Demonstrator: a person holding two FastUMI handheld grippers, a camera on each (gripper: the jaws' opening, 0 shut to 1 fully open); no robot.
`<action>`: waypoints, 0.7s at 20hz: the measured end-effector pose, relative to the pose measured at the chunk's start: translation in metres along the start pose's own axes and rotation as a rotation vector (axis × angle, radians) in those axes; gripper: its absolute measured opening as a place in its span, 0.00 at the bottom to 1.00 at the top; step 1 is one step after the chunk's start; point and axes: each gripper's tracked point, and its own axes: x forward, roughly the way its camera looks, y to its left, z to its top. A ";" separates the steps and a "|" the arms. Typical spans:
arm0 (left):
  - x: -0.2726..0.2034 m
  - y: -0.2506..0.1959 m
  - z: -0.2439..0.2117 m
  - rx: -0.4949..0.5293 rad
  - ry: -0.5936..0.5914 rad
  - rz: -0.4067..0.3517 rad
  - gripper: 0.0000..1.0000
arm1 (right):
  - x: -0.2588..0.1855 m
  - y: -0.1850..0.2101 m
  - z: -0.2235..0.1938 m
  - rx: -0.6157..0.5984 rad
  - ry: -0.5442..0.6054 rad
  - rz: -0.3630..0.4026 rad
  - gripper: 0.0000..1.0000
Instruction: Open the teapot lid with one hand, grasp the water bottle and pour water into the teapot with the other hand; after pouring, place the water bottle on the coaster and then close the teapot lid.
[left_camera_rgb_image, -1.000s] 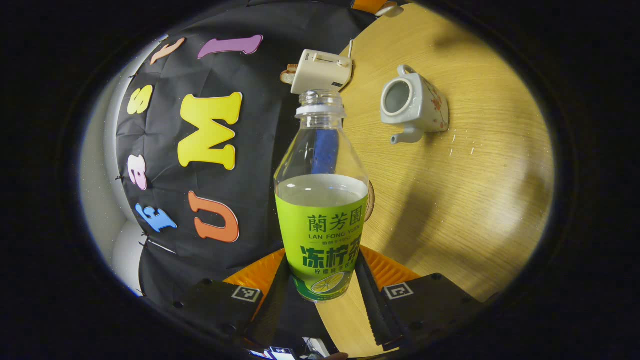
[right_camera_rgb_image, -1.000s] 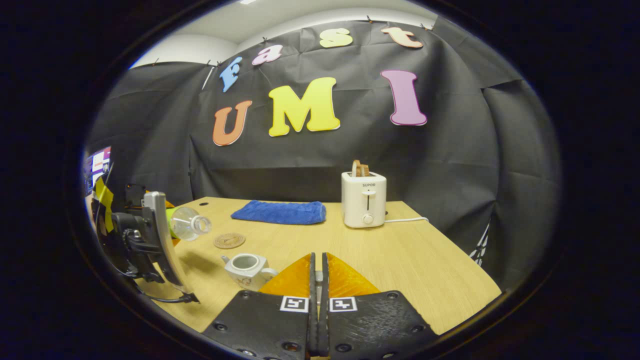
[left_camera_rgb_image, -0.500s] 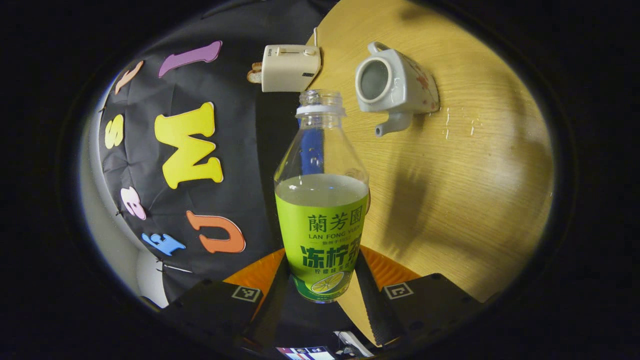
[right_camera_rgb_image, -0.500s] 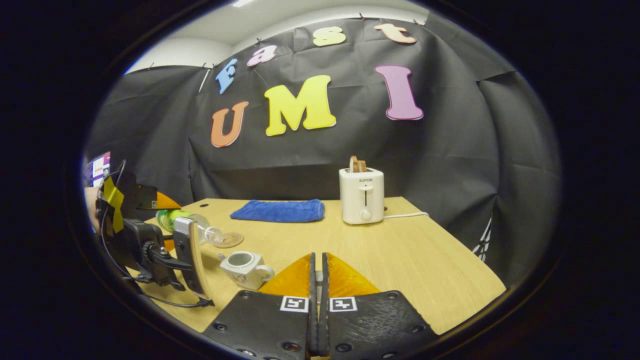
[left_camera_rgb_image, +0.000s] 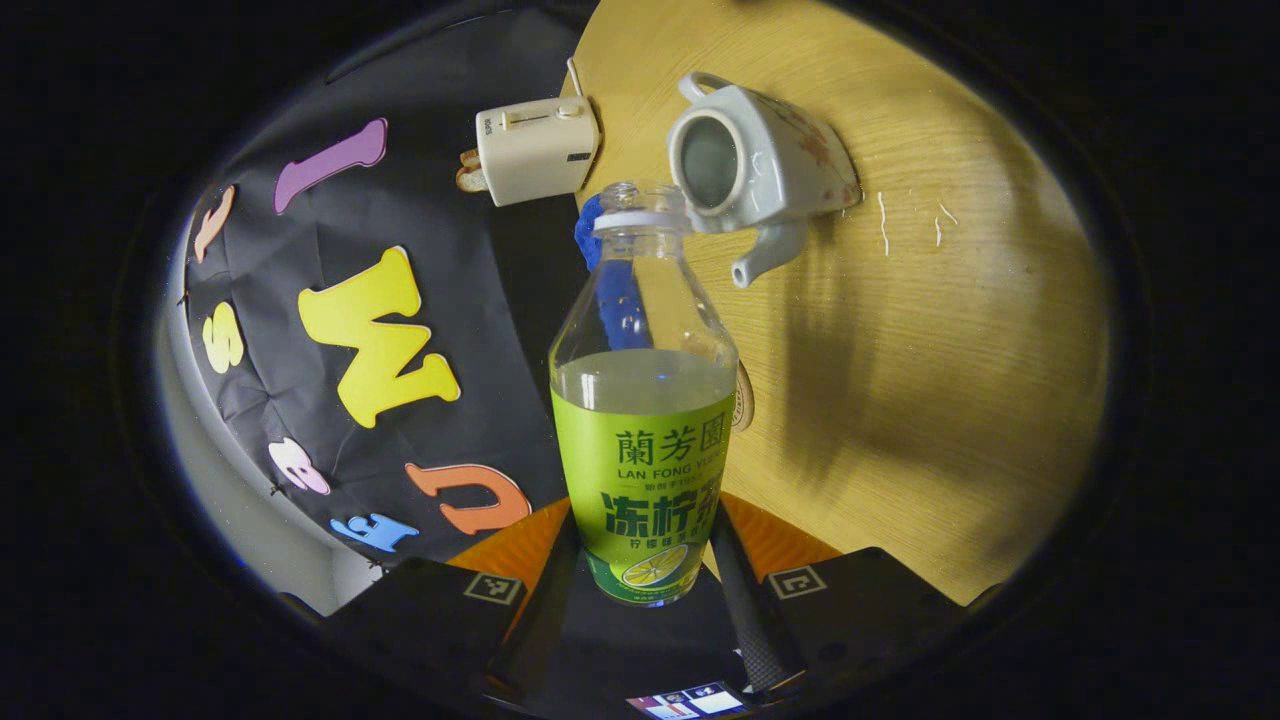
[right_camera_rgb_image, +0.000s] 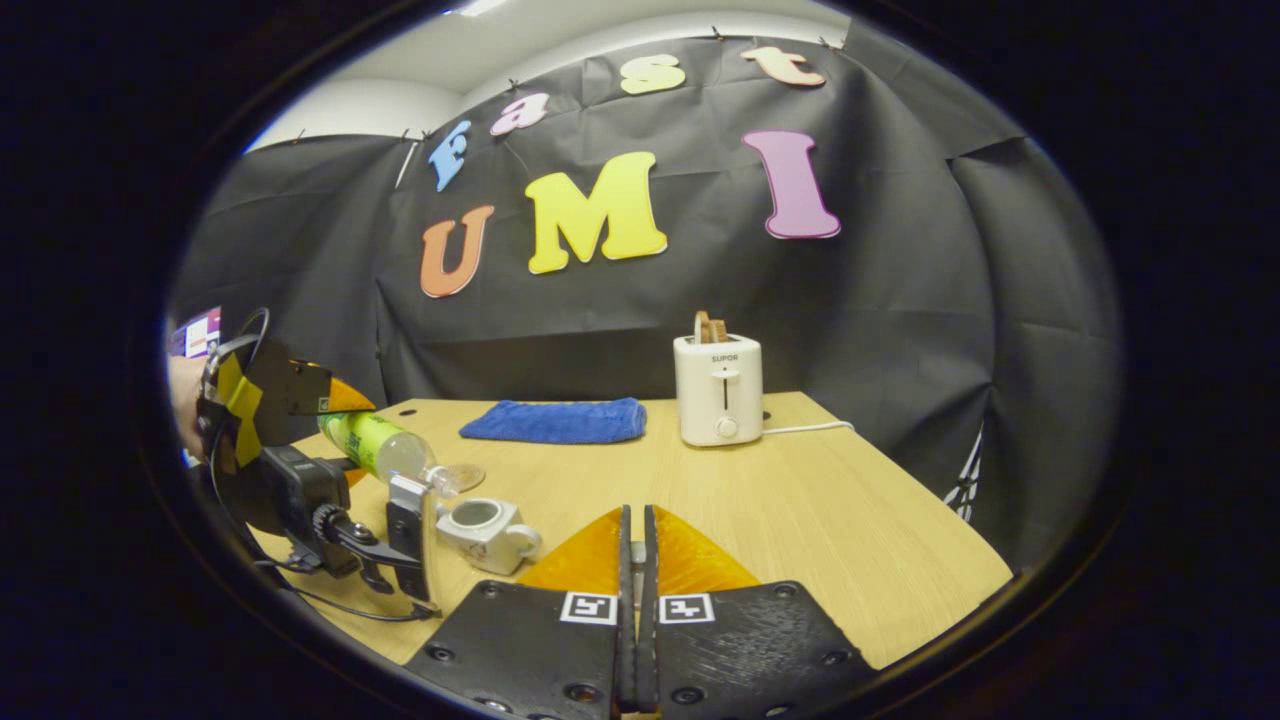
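Pouring advice: my left hand-held gripper (left_camera_rgb_image: 645, 560) pinches the green-labelled clear plastic bottle (left_camera_rgb_image: 642, 400); I should align its mouth over the white ceramic teapot (left_camera_rgb_image: 755, 165) ahead, tilting slowly.

Wooden table (right_camera_rgb_image: 820, 520), black cloth wall (right_camera_rgb_image: 900, 330)

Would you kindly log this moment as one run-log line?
left gripper: shut on green-labelled plastic water bottle, tilted | white ceramic teapot: lid off | right gripper: shut | pour: not visible

"LAN FONG YUEN" on water bottle (left_camera_rgb_image: 643, 440), "SUPOR" on toaster (right_camera_rgb_image: 718, 390)
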 end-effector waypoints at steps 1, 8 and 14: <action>0.001 0.001 0.001 0.011 0.003 0.001 0.74 | 0.001 0.000 0.000 0.003 0.000 0.001 0.01; -0.001 0.011 0.010 0.099 0.020 0.023 0.74 | 0.001 -0.007 -0.004 0.015 0.005 -0.005 0.01; -0.003 0.029 0.010 0.189 0.046 0.078 0.74 | 0.000 -0.006 -0.003 0.022 -0.003 0.002 0.01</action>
